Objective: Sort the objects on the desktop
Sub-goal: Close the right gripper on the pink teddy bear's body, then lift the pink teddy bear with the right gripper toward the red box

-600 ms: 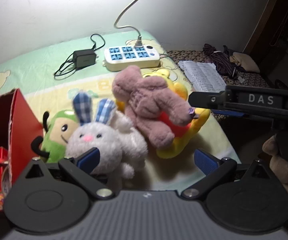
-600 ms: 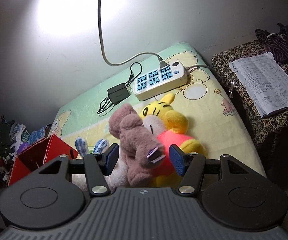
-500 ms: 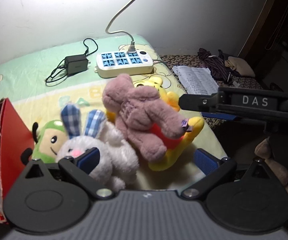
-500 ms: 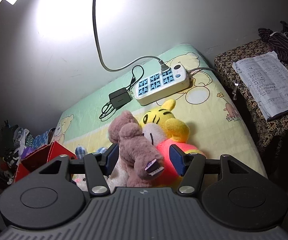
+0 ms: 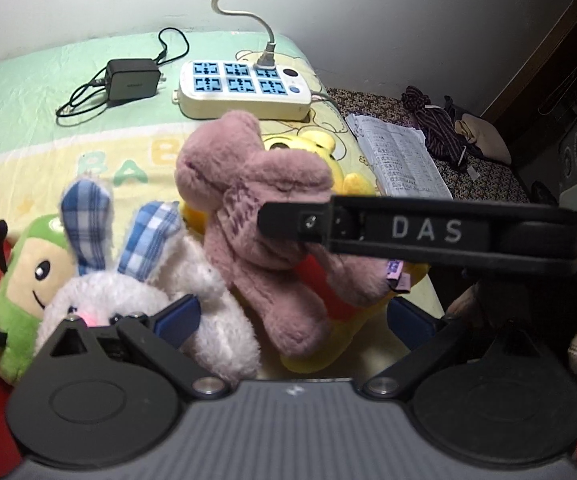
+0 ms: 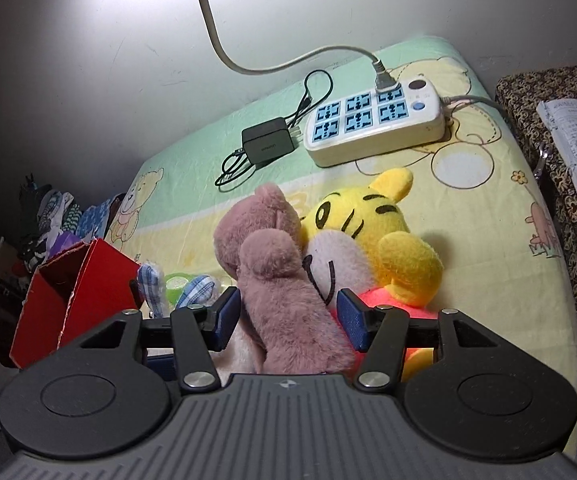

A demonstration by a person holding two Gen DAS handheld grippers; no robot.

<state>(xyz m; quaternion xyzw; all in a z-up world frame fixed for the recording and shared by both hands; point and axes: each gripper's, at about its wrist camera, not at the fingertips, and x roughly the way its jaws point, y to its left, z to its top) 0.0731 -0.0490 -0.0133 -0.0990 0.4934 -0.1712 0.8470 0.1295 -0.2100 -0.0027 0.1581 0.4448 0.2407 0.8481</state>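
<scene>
A pink plush [image 5: 248, 208] lies on top of a yellow tiger plush [image 6: 368, 232] on the bed sheet. My right gripper [image 6: 288, 316] is open and straddles the pink plush [image 6: 272, 280], one blue pad on each side of its lower body. From the left wrist, one of the right gripper's fingers [image 5: 368, 232] shows as a black bar marked DAS crossing that plush. My left gripper [image 5: 292, 316] is wide open and empty. Its left pad sits beside a white bunny [image 5: 128, 292] with blue checked ears. A green plush [image 5: 24, 264] lies left of the bunny.
An open red box [image 6: 76, 280] stands at the left edge of the bed. A white power strip [image 6: 372, 124] and a black charger [image 6: 268, 144] lie at the back by the wall. A side table with a paper [image 5: 400, 160] and clothes [image 5: 436, 128] stands to the right.
Both grippers moved forward toward the toys. The right gripper slid further over the pink plush, which now fills the gap between its pads and hides the plush's tag.
</scene>
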